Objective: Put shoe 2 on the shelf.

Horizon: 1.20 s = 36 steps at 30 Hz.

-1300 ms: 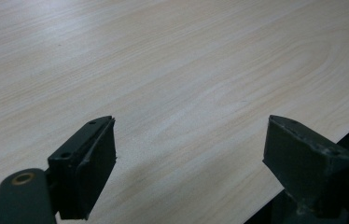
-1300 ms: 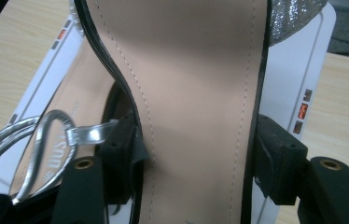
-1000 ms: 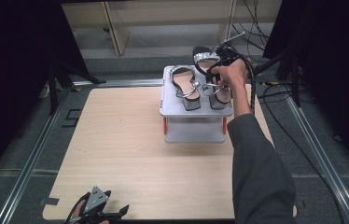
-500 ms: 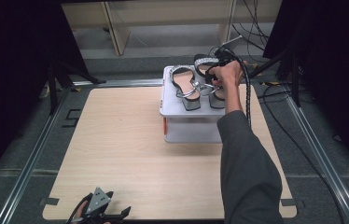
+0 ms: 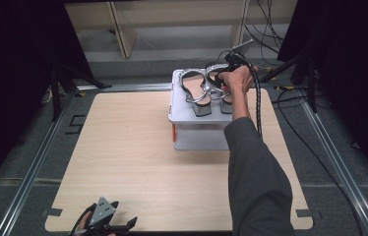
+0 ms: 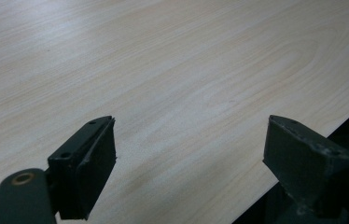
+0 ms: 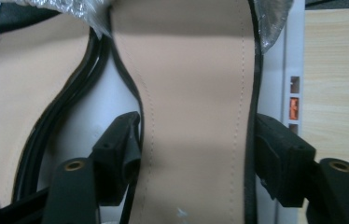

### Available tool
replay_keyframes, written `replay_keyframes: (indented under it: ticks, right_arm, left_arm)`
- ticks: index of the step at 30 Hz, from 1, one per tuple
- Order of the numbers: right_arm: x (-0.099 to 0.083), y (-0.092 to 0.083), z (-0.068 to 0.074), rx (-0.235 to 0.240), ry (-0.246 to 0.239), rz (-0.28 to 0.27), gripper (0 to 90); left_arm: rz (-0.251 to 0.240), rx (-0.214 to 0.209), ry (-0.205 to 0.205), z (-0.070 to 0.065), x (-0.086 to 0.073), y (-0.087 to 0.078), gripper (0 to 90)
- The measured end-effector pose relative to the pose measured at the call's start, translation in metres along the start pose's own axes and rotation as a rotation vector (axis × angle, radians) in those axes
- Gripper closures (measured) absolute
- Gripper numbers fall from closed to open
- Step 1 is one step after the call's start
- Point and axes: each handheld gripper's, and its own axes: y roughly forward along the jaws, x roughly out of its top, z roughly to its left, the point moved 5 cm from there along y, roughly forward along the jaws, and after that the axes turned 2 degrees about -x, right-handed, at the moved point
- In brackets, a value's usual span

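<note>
The right claw point(image 7: 196, 154) reaches over the grey rack and straddles the waist of the right sandal point(image 7: 196, 93). In the right gripper view its two black jaws stand on either side of the tan insole, the left pad just at the sole's black edge and the right pad close against the other edge. The jaws have just been opening, with the sandal between them; they now look parted around the sole rather than pressed on it.

In the high view, the right claw point(image 5: 225, 78) sits in the upper middle of the frame, in the person's right hand point(image 5: 238, 78), above the same sandal point(image 5: 221, 83). Just beside it to the left lies the left sandal point(image 5: 194, 88), also black-edged with a tan insole and a glittery strap. Both rest side by side on top of the grey rack point(image 5: 182, 115), which stands on the far part of the wooden table point(image 5: 138, 162). The sleeve point(image 5: 256, 182) runs from the bottom of the frame up to the rack, and a black cable trails from the gripper.

The left claw point(image 5: 115, 227) lies at the bottom left of the high view, at the near edge of the table, well apart from the rack. In the left gripper view this claw point(image 6: 186, 158) has its jaws wide apart over bare wood, with nothing between them.
</note>
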Motion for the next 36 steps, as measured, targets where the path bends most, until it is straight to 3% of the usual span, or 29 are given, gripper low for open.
replay_keyframes:
  ticks: [5, 8, 10, 13, 15, 18, 21, 23, 24, 27, 28, 29, 31, 36]
  right_arm:
    - [-0.002, 0.003, 0.0, 0.061, 0.076, -0.007, 31.7]
    - [-0.001, 0.002, -0.003, 0.086, 0.085, -0.018, 29.5]
    - [0.003, -0.004, -0.002, 0.103, 0.114, -0.074, 27.6]
    - [0.008, -0.016, 0.0, 0.102, 0.086, -0.113, 25.0]
    - [0.01, -0.025, 0.007, 0.148, 0.077, -0.134, 30.0]
    - [0.014, -0.035, 0.012, 0.181, 0.053, -0.189, 29.5]
    - [0.018, -0.047, 0.017, 0.188, 0.04, -0.208, 27.8]
    - [0.019, -0.058, 0.02, 0.233, 0.031, -0.229, 27.8]
    - [0.02, -0.061, 0.018, 0.25, -0.013, -0.272, 28.1]
    - [0.016, -0.076, 0.014, 0.29, -0.056, -0.278, 27.8]
    - [0.014, -0.078, 0.013, 0.296, -0.067, -0.278, 27.3]
    - [0.011, -0.082, 0.009, 0.29, -0.103, -0.278, 26.7]
    - [0.005, -0.088, 0.002, 0.295, -0.156, -0.306, 26.4]
    - [-0.018, -0.1, -0.007, 0.339, -0.198, -0.296, 26.4]
  left_arm:
    - [0.002, -0.002, 0.006, 0.0, 0.0, 0.001, 16.4]
    - [0.005, 0.001, 0.005, 0.0, -0.001, 0.001, 16.3]
    - [0.025, 0.013, 0.026, 0.003, -0.001, 0.001, 16.4]
    - [0.011, 0.004, 0.012, 0.001, -0.001, 0.001, 16.4]
    - [0.007, 0.002, 0.007, 0.0, -0.001, 0.001, 16.4]
    - [0.005, 0.0, 0.006, 0.0, -0.001, 0.001, 16.4]
    - [0.005, 0.001, 0.004, 0.0, -0.001, 0.001, 16.4]
    - [0.01, 0.005, 0.01, 0.001, -0.001, 0.001, 16.4]
    - [0.028, 0.014, 0.026, 0.003, -0.001, 0.001, 16.4]
    - [0.044, 0.017, 0.027, 0.003, -0.001, 0.0, 16.4]
    - [0.027, 0.009, 0.001, 0.001, -0.001, 0.001, 16.4]
    - [0.05, 0.021, 0.022, 0.004, -0.002, 0.0, 16.4]
    - [0.053, 0.027, 0.022, 0.004, -0.002, 0.001, 16.4]
    - [0.034, 0.043, 0.009, 0.004, -0.002, 0.003, 16.4]
